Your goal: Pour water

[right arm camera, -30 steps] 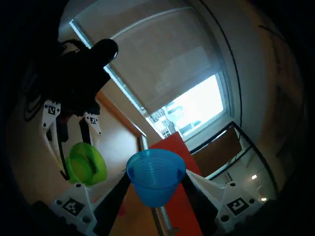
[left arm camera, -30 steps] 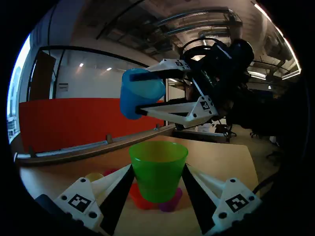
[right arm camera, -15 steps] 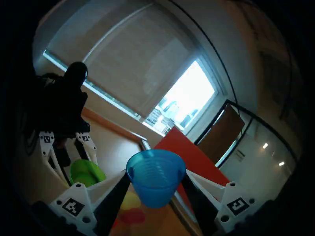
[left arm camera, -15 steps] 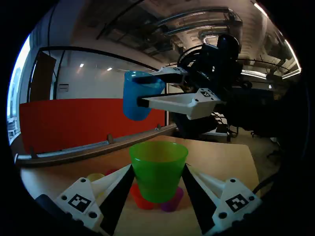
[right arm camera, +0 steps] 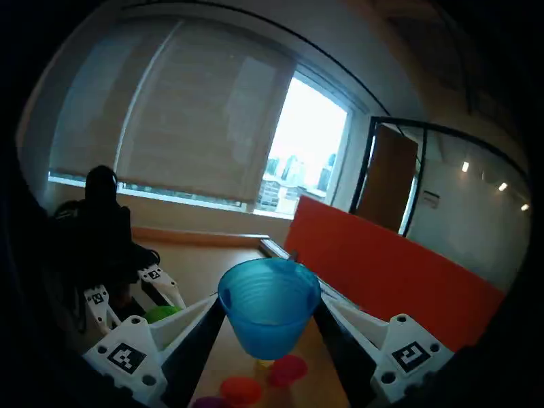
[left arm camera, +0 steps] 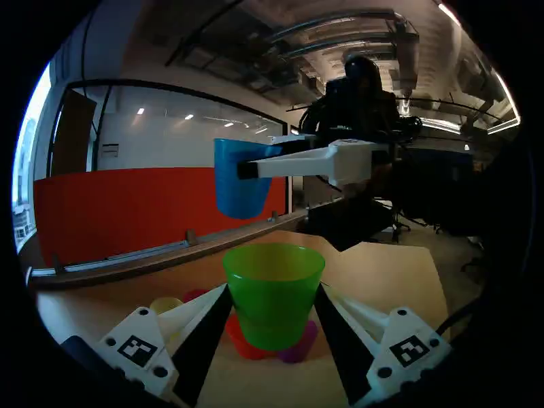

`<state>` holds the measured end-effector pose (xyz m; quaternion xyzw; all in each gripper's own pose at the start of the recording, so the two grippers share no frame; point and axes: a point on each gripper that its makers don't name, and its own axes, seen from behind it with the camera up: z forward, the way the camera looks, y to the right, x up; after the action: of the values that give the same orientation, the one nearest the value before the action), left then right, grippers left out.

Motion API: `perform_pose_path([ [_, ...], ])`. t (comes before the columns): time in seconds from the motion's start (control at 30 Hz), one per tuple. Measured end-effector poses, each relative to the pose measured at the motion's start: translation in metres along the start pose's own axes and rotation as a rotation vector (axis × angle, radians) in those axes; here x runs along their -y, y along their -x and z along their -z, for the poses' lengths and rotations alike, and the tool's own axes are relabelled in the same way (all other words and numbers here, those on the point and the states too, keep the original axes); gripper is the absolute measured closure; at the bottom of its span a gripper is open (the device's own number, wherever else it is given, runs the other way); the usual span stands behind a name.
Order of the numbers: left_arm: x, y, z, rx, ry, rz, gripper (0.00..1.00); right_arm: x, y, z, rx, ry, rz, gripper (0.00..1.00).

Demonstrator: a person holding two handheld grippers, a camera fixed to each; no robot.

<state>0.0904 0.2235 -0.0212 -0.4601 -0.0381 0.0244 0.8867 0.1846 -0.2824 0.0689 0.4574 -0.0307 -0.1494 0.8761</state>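
Our left tool (left arm camera: 272, 291) pinches the green cup (left arm camera: 274, 272), right tool (right arm camera: 269, 302) the blue cup (right arm camera: 269, 326), mid-wall; we judge both light, thin, easily deformed.

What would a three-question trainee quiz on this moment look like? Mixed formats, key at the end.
1. Short answer: in the left gripper view, is the blue cup higher or lower than the green cup?
2. True or false: the blue cup is tipped mouth-down over the green cup.
3. Multiple choice: the right gripper is shut on A) the blue cup, B) the green cup, C) nothing.

Key:
1. Higher. It is held in the air, farther off than the green cup.
2. False. It is upright, mouth up.
3. A.
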Motion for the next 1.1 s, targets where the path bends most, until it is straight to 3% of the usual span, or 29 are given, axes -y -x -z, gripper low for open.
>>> perform_pose_path([
  [0.17, -0.001, 0.004, 0.001, 0.018, 0.003, -0.004, 0.19, 0.003, 0.006, 0.001, 0.018, -0.020, -0.100, 0.10],
  [0.37, -0.001, 0.007, 0.002, 0.034, 0.004, -0.009, 0.19, 0.006, 0.010, 0.002, 0.028, -0.039, -0.169, 0.10],
  [0.7, 0.003, 0.011, 0.003, 0.062, 0.003, -0.012, 0.19, 0.007, 0.019, 0.008, 0.050, -0.040, -0.193, 0.10],
  [1.1, 0.006, 0.032, 0.006, 0.141, 0.004, -0.031, 0.19, 0.007, 0.042, 0.018, 0.098, -0.042, -0.201, 0.10],
])
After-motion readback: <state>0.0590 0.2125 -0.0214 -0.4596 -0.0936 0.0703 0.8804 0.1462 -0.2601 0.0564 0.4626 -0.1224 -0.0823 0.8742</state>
